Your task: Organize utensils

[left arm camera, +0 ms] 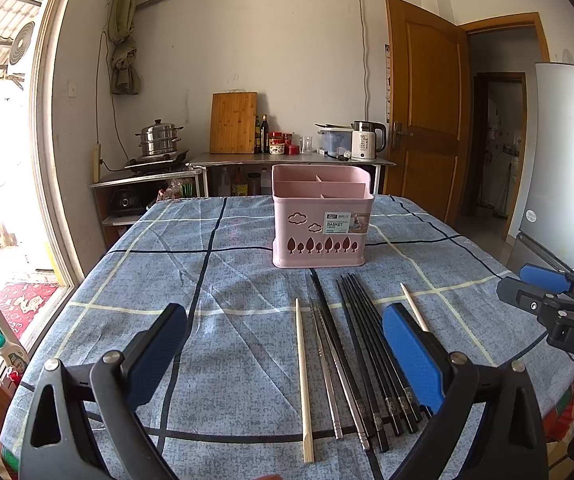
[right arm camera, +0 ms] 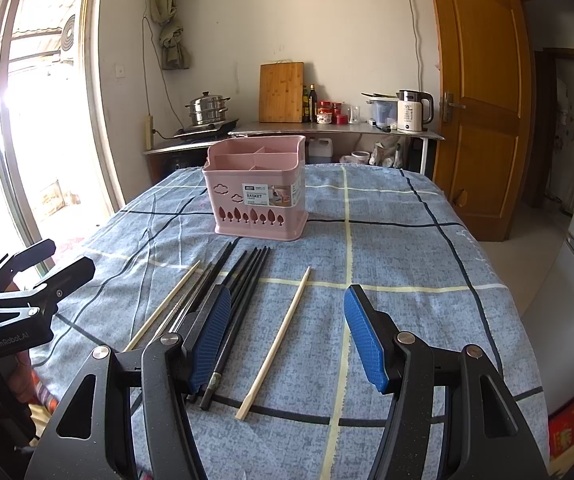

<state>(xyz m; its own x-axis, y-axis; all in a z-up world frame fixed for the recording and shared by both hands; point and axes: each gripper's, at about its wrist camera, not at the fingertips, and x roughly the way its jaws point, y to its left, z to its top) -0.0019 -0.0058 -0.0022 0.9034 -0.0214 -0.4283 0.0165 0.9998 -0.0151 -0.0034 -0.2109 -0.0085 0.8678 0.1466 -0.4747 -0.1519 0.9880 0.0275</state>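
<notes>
Both hand-held grippers, left [left arm camera: 285,354] and right [right arm camera: 287,334], spread wide above chopsticks [left arm camera: 361,356] before pink basket [left arm camera: 321,220]

We see bright sun pouring through the big window [left arm camera: 3,184], all white glare. Our pictures look sharp, but edges bend round and corners go dark.

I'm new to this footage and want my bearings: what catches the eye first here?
The pink utensil basket stands upright at the far middle of the blue checked tablecloth, its compartments showing nothing inside. In front of it lies a row of chopsticks: black ones bunched together, with pale wooden ones on either side.
</notes>
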